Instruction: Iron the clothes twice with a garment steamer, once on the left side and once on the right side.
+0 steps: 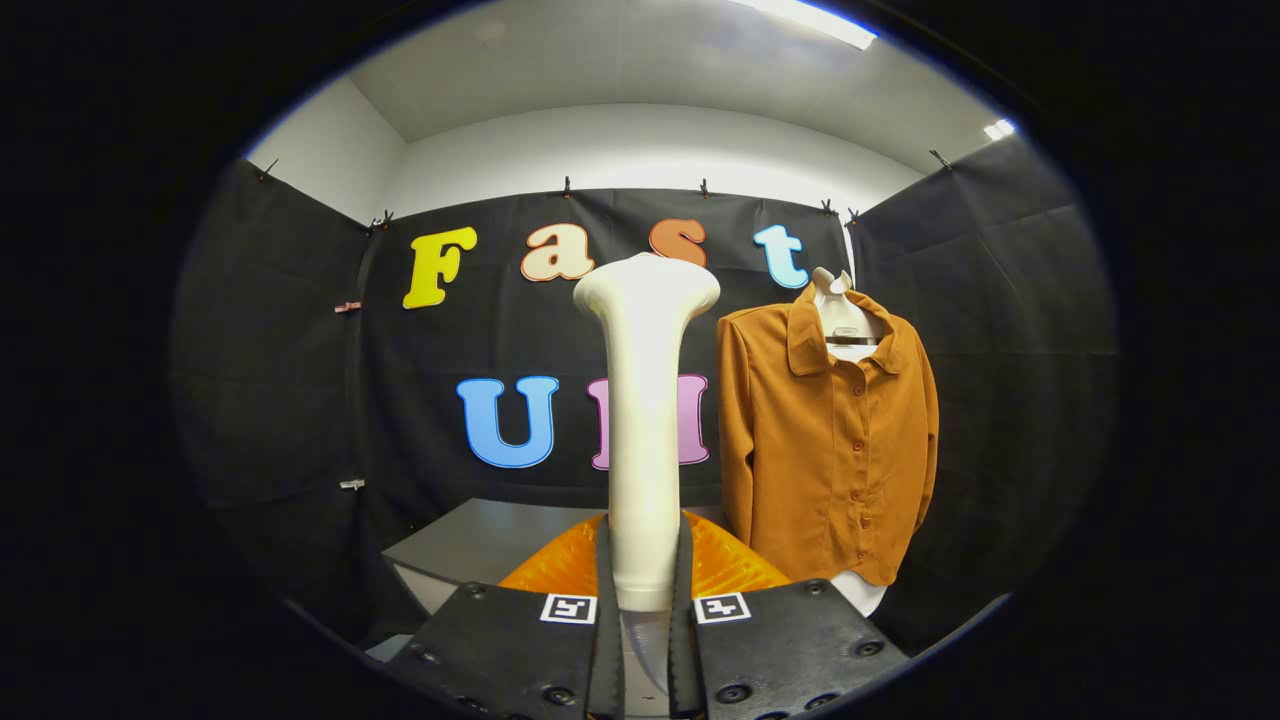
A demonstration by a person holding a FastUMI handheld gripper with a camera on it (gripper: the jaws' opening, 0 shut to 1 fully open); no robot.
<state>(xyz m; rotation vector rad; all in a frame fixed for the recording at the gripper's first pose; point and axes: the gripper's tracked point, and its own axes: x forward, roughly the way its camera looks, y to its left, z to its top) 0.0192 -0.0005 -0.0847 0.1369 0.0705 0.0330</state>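
My gripper (644,585) is shut on the white garment steamer (643,400), both fingers pressing its handle near the base. The steamer stands upright between the fingers, its flared head at the top in front of the black back wall. To the right of the steamer and farther back, a brown button-up shirt (825,450) hangs on a white hanger form (842,318), facing me. The steamer head is to the left of the shirt's left sleeve and apart from it.
A grey table (478,545) lies below and beyond the fingers. An orange object (725,570) sits just behind the steamer's base. Something white (862,592) shows under the shirt's hem. Black cloth walls close in left, back and right.
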